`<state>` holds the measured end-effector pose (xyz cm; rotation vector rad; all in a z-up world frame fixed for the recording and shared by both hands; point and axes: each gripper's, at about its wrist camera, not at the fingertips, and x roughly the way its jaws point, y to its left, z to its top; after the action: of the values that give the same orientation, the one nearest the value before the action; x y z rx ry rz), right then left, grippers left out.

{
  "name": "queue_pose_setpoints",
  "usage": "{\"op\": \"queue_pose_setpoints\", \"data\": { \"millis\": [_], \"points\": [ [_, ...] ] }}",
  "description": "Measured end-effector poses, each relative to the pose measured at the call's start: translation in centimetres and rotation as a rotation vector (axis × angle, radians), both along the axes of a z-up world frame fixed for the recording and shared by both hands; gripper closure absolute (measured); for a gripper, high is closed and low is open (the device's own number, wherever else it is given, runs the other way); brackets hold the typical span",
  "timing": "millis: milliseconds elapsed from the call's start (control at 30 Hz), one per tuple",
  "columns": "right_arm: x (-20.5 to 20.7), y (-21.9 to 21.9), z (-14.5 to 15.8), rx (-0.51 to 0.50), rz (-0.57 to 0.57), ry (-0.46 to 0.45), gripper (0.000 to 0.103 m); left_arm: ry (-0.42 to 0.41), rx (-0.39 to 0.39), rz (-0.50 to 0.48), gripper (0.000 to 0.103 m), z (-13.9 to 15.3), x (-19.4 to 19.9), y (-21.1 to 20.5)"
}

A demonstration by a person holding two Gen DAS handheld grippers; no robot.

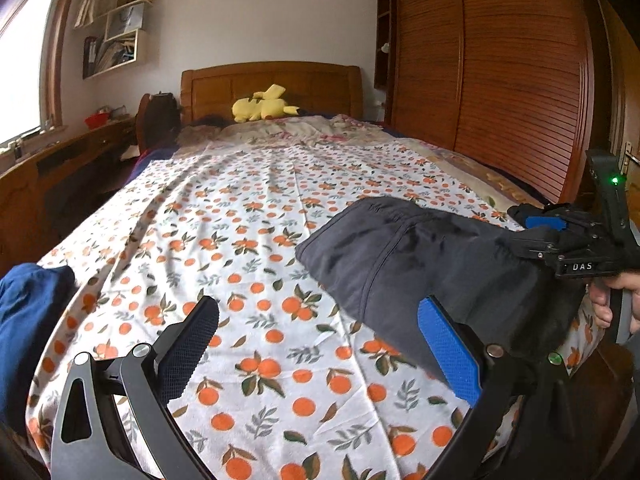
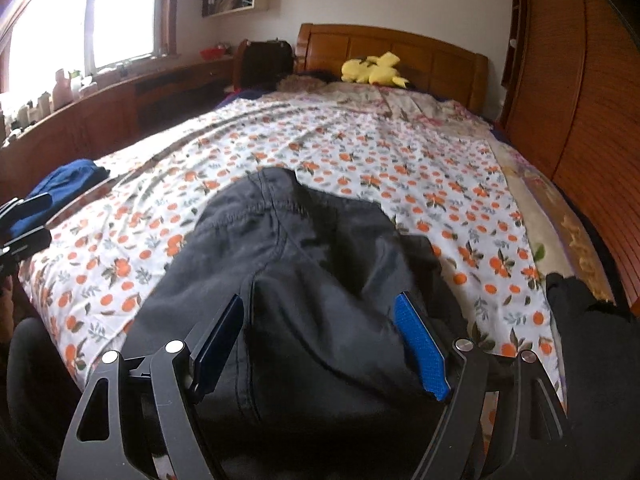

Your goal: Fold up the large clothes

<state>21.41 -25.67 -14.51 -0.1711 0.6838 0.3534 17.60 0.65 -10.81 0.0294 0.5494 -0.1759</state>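
A dark grey garment lies bunched on the orange-print sheet near the bed's foot. My right gripper stands open over the garment's near end. Cloth bulges up between its black pad and its blue pad, and neither pad presses on it. A hand holds that gripper's handle. My left gripper is open above bare sheet, just left of the garment, with nothing between its fingers.
A blue garment lies at the bed's left edge and a black one at the right corner. A yellow plush toy sits by the headboard. A slatted wardrobe lines the right side.
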Motion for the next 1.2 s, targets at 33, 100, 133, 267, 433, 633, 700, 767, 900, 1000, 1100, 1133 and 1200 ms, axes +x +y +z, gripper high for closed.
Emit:
{"op": "queue_pose_setpoints", "data": {
  "millis": [33,100,133,267,433,633,700,767,900,1000,1100,1133,1200],
  "points": [
    [-0.1,0.0,-0.2,-0.002,0.001,0.007,0.028,0.003,-0.001,0.002,0.003,-0.2,0.0,0.1],
    [-0.4,-0.2,-0.6,-0.004,0.006,0.019,0.028,0.01,-0.003,0.007,0.003,-0.6,0.0,0.4],
    [-0.6,-0.1,-0.8,-0.007,0.01,0.027,0.028,0.013,-0.004,0.009,0.003,-0.8,-0.1,0.5],
    [-1.1,-0.2,-0.9,-0.01,0.027,0.037,0.048,0.02,-0.01,0.019,0.003,-1.4,-0.2,0.9],
    [-1.5,-0.2,-0.8,-0.018,0.062,0.051,0.099,0.033,-0.013,0.027,0.003,-1.9,-0.3,1.2],
    [-2.8,-1.3,1.8,0.039,0.061,-0.032,0.1,0.04,-0.019,0.022,0.003,-1.9,-0.2,0.7],
    [-3.4,-2.0,3.1,0.064,0.059,-0.062,0.101,0.037,-0.016,0.016,0.003,-1.8,0.0,0.1],
    [-4.0,-2.7,4.0,0.076,0.061,-0.073,0.101,0.033,-0.016,0.006,0.003,-1.6,0.2,-0.5],
    [-4.7,-3.9,4.7,0.087,0.045,-0.098,0.101,0.031,-0.013,-0.009,0.003,-1.6,0.4,-1.5],
    [-5.5,-4.9,5.5,0.104,0.036,-0.129,0.101,0.036,-0.013,-0.022,0.003,-1.6,0.6,-2.2],
    [-6.7,-6.0,6.4,0.121,0.012,-0.162,0.102,0.034,-0.005,-0.034,0.003,-1.6,0.6,-3.0],
    [-7.1,-6.6,6.7,0.124,-0.002,-0.174,0.102,0.034,-0.006,-0.039,0.003,-1.5,0.6,-3.1],
    [-8.0,-8.2,7.0,0.128,-0.046,-0.195,0.102,0.032,-0.004,-0.047,0.003,-1.5,0.6,-3.4]
  ]
}}
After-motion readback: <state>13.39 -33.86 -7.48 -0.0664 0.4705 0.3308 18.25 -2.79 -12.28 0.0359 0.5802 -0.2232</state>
